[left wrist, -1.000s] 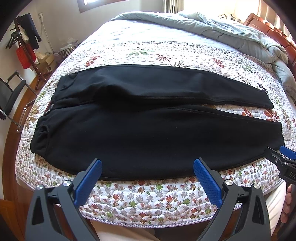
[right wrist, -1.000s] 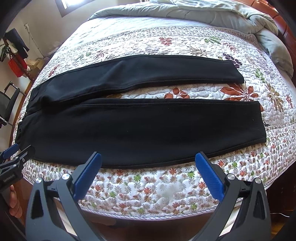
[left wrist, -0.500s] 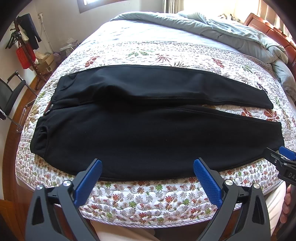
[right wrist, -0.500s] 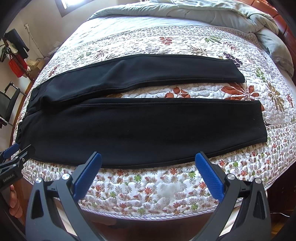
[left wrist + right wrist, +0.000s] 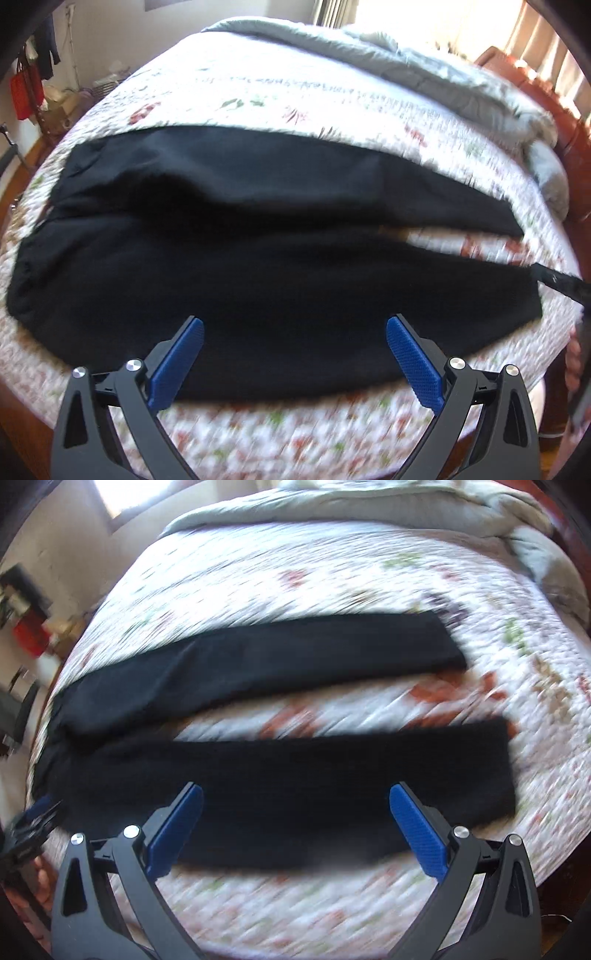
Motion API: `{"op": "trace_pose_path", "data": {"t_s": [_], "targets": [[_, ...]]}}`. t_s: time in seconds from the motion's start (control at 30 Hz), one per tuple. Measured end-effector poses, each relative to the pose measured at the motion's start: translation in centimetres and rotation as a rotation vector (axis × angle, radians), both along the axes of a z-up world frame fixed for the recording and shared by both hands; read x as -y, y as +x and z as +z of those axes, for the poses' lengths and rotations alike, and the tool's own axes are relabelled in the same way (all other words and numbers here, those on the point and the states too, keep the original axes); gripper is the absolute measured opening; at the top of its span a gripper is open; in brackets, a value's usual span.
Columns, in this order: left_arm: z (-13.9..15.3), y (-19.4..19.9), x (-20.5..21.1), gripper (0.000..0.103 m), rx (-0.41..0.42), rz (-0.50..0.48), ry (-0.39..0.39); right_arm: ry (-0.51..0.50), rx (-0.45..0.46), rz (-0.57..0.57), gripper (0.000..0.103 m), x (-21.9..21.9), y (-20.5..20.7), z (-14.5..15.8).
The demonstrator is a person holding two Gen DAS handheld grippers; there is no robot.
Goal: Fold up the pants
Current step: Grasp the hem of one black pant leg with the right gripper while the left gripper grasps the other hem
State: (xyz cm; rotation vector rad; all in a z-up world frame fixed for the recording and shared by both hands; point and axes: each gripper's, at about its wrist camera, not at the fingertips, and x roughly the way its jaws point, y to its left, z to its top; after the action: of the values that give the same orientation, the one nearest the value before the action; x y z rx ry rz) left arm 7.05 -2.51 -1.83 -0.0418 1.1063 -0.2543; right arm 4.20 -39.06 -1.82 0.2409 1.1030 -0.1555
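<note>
Black pants (image 5: 258, 277) on quilt (image 5: 258, 96) look soft, thick, floppy, best pinched at near-leg hem and waistband; left gripper (image 5: 295, 354) and right gripper (image 5: 295, 830) both spread wide, empty.

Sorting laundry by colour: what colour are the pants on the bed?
Black, plain; the pants show best in the right wrist view.

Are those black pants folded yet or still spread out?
Spread out. The black pants lie flat on the floral quilt, both legs apart with quilt showing between them. Both claws are open, holding nothing.
</note>
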Motion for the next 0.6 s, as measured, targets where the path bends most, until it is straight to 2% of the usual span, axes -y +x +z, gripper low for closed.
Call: {"op": "trace_pose_path", "data": {"t_s": [0.07, 0.23, 0.37, 0.5, 0.53, 0.6], "targets": [[-0.1, 2.4, 1.4, 0.099, -0.009, -0.016, -0.006, -0.019, -0.006, -0.040, 0.100, 4.6, 2.6, -0.4], [-0.3, 9.4, 6.3, 0.099, -0.030, -0.083, 0.005, -0.013, -0.092, -0.084, 0.100, 14.8, 9.8, -3.3], [-0.6, 13.6, 10.2, 0.099, -0.029, -0.141, -0.020, 0.039, -0.181, -0.060, 0.100, 19.5, 14.1, -6.8], [-1.1, 16.7, 13.8, 0.099, -0.047, -0.226, -0.049, 0.144, -0.194, 0.013, 0.100, 20.7, 15.6, -8.8], [-1.0, 17.1, 14.5, 0.099, -0.049, -0.239, -0.058, 0.145, -0.175, 0.043, 0.098, 20.5, 15.7, -8.9], [-1.2, 18.2, 15.9, 0.099, -0.055, -0.278, -0.065, 0.129, -0.160, 0.083, 0.068, 20.1, 15.7, -8.8]]}}
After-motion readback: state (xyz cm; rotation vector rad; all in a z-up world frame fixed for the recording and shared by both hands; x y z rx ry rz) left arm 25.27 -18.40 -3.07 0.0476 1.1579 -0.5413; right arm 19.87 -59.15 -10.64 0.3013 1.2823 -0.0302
